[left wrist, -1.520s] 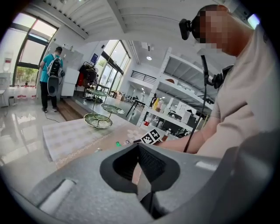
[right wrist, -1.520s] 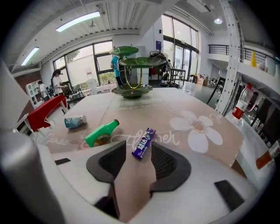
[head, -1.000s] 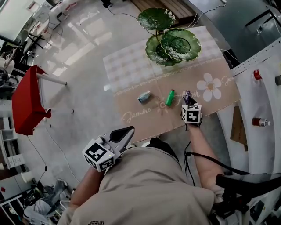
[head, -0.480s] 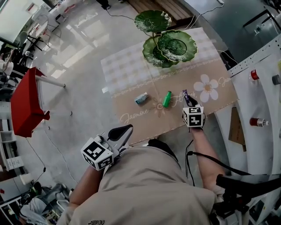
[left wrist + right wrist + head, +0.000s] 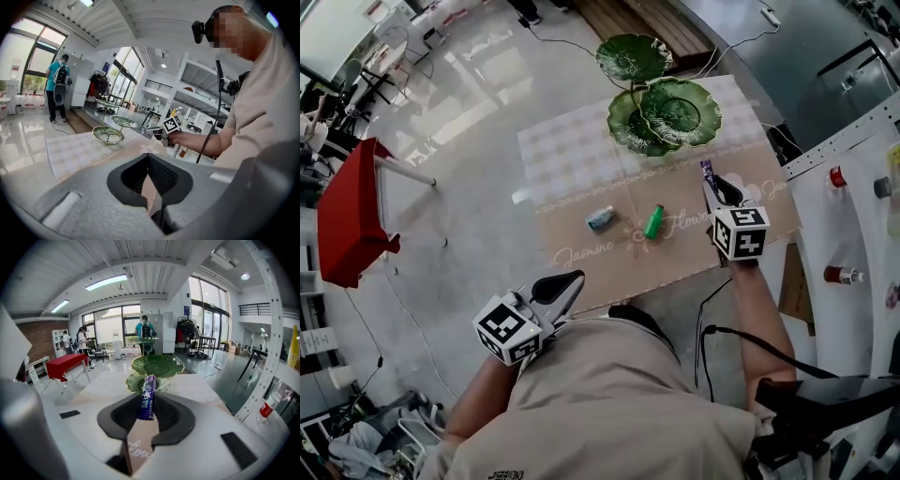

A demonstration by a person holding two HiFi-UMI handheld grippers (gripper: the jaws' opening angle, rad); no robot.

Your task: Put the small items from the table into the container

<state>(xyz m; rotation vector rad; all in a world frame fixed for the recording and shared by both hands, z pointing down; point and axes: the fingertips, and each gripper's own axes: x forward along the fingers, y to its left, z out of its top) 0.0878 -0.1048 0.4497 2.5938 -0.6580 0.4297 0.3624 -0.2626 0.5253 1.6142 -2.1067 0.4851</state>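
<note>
"Table [image 5: 581, 155] under the tan flower-print cloth, what's different from a second ago?"

"My right hand-held gripper [image 5: 712, 183] was down at the cloth by the white flower print. Now it's up off the table, with the small purple foil packet [image 5: 706, 169] pinched in it. Jaws narrowed onto the packet and it stands upright between the pads, top end poking out past the tips."

"So for the task?"

"One item picked, I'd say. It's not placed yet. The green leaf-shaped tiered dish stand [image 5: 675, 108] is the container, and nothing of ours is in it that I can see."

"Packet relative to the hand-held gripper and the stand?"

"In the right gripper view the packet [image 5: 147, 397] sits dead centre in the hand-held gripper [image 5: 146, 405], and the stand [image 5: 157, 365] is straight ahead beyond it, near but apart."

"The rest?"

"The small green bottle [image 5: 653, 222] and the small teal packet [image 5: 601, 219] haven't moved. They lie on the cloth to the left of my right hand. My left hand-held gripper [image 5: 558, 286] waits low at my side, jaws drawn together, nothing between them."
</note>
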